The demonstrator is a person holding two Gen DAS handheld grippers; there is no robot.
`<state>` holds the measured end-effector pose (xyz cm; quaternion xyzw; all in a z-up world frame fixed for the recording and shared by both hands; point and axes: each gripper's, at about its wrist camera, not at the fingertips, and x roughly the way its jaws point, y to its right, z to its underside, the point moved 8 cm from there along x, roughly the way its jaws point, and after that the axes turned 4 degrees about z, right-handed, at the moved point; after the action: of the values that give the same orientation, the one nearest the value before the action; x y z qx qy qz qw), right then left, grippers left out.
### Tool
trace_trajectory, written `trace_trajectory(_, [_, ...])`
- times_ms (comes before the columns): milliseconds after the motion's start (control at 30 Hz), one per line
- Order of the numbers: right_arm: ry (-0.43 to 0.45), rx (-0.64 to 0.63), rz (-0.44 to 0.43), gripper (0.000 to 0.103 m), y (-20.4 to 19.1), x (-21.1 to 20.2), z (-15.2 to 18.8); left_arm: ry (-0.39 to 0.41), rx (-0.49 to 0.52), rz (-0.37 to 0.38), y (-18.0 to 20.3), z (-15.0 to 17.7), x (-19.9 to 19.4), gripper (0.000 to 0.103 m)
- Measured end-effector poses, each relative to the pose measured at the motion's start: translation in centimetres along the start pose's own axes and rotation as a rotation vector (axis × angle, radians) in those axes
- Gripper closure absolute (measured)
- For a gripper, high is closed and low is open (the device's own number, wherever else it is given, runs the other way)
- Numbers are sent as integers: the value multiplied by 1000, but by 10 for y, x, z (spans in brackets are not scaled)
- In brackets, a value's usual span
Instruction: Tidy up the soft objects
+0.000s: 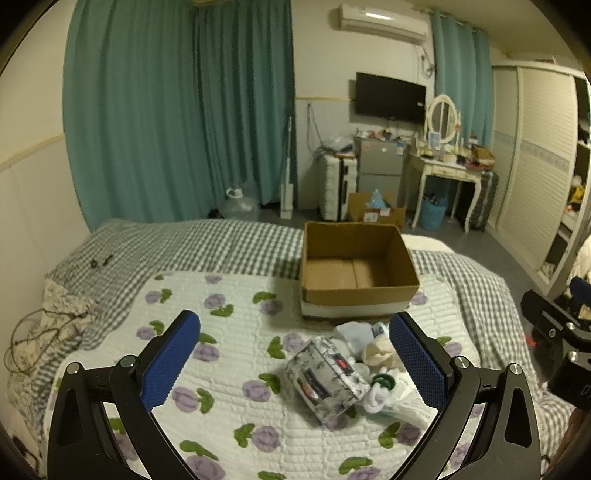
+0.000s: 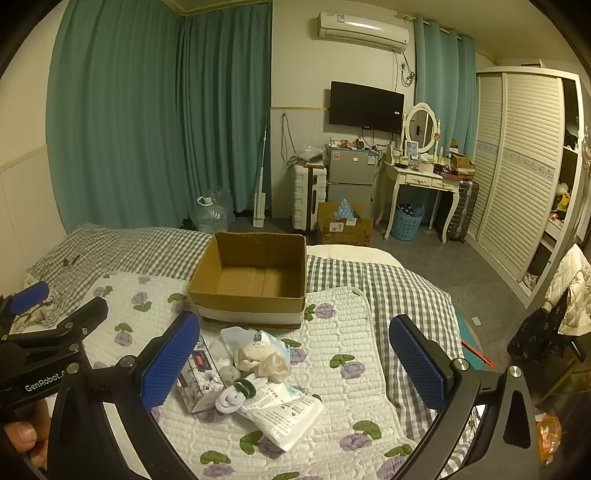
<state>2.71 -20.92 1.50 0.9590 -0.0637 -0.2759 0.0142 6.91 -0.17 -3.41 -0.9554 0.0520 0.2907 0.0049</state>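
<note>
1. Teal curtains (image 2: 159, 118) cover the far wall from ceiling to floor.
2. A white air conditioner (image 2: 364, 31) is mounted high, above a dark wall television (image 2: 365, 105).
3. A cream dressing table (image 2: 421, 177) carries an oval mirror (image 2: 421, 127) and clutter; a blue basket (image 2: 406, 221) stands beneath it.
4. A small grey fridge (image 2: 349, 173) stands just beside a white suitcase (image 2: 308, 201).
5. A louvred white wardrobe (image 2: 517, 166) fills the right wall.
6. A clear water jug (image 2: 210, 216) sits on the floor near the curtains.

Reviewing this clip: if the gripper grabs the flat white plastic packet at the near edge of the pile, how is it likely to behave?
The white plastic packet looks thin and creased, so it would probably sag from a pinch. Its film looks glossy, so it may slip. White socks lie on its far end and would likely tumble off.
</note>
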Motion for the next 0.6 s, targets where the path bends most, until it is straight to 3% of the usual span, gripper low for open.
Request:
trace_trajectory(300, [-35,-9,-8,0,8,29,9,-68,50,11,4,21,37,0])
trace_trajectory(600, [-127,-36,-10,0,11,89,33,-236,49,31,11,65,104,0])
